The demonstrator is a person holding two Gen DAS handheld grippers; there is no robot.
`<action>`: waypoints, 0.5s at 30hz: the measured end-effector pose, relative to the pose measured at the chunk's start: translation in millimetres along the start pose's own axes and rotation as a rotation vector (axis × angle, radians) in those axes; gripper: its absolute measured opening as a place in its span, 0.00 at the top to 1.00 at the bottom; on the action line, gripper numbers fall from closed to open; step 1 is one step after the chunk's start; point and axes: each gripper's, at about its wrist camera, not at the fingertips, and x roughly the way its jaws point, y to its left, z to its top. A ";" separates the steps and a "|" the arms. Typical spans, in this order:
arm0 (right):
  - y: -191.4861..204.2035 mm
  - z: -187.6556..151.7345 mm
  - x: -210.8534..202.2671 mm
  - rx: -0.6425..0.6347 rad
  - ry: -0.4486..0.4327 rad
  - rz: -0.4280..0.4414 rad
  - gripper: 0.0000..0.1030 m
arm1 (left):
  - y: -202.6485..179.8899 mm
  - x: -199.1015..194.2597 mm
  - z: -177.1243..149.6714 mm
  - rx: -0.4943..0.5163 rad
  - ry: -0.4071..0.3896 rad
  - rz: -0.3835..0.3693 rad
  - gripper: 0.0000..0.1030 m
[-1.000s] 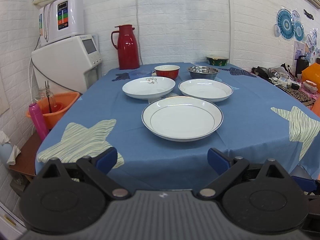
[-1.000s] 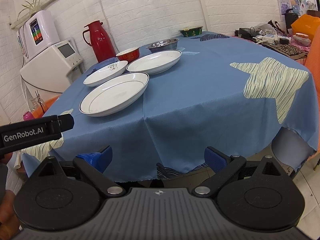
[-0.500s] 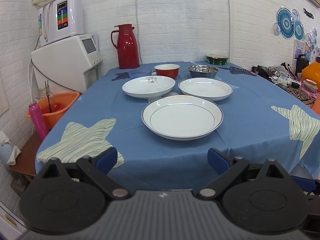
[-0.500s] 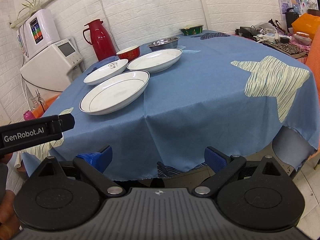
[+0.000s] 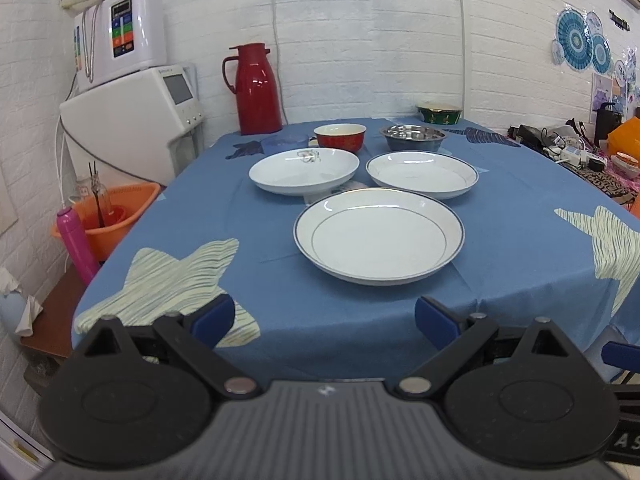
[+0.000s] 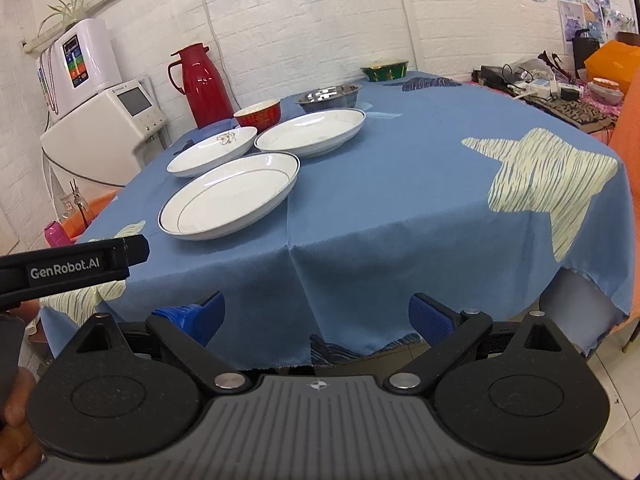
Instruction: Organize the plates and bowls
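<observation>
Hovering short of the desk's near edge, the left tool (image 5: 324,318) has its blue-padded fingers spread wide with nothing between them. The right tool (image 6: 316,314) hangs likewise off the draped corner of the desk, its fingers spread and empty; in its view the left tool's black body crosses the lower left of the frame.

Just beyond the left tool, at the centre of its frame, sits the nearest white plate (image 5: 378,236), blue-rimmed, flat on the blue cloth of the desk (image 5: 520,240). Behind it lie two more: a patterned plate (image 5: 304,171) toward the upper left and a plain rimmed plate (image 5: 422,174) toward the upper right. All three sit close together; whether the rims touch I cannot tell.

Farther back, a red bowl (image 5: 340,136) stands behind the patterned plate, a steel bowl (image 5: 413,137) behind the plain rimmed plate, and a green bowl (image 5: 439,113) at the far edge of the desk. A red thermos jug (image 5: 256,88) stands at the far left corner near the white brick wall.
</observation>
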 end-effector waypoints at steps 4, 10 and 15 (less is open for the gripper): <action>4.1 22.3 13.9 -0.027 -0.024 -0.006 0.16 | 24.4 26.5 13.6 -0.049 0.036 -0.009 0.07; 18.7 70.4 71.6 -0.063 0.017 0.048 0.16 | 57.0 70.5 37.5 -0.140 0.114 -0.048 0.07; 31.2 95.1 128.1 -0.118 0.104 0.044 0.16 | 65.5 112.8 57.4 -0.160 0.181 -0.092 0.07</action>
